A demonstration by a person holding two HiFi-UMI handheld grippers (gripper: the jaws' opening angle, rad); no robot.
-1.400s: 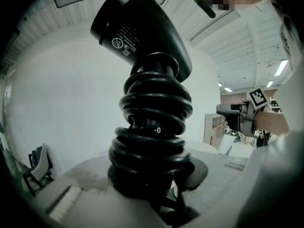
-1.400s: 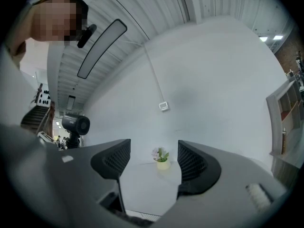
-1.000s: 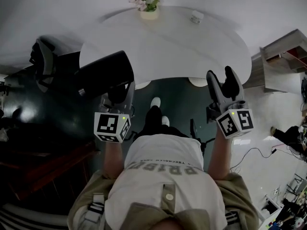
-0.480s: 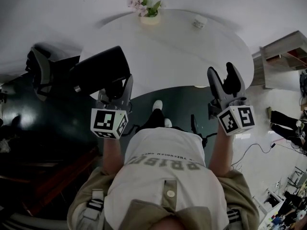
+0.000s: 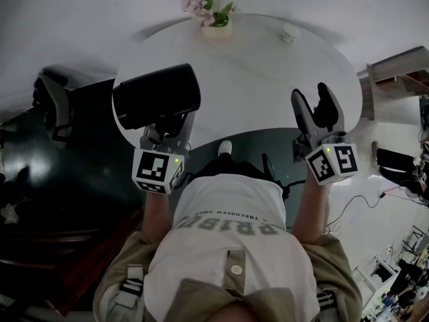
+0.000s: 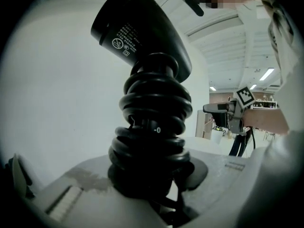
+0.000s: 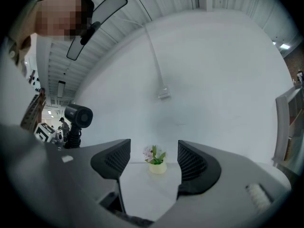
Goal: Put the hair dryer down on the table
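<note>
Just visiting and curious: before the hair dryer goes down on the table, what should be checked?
1. Grip on hair dryer by left gripper: ok, jaws clamp its cord-wrapped handle.
2. Dryer over the table: ok, above its near edge.
3. Landing spot bare: ok; flower pot stands at the far edge.
4. Idle right gripper clear: ok, jaws apart, empty.
5. Dryer's height above the tabletop: cannot tell.

Potted flowers (image 5: 213,13), black chair (image 5: 52,106)

Dim, flat overhead light; heavy fisheye vignetting, soft blur at edges.
</note>
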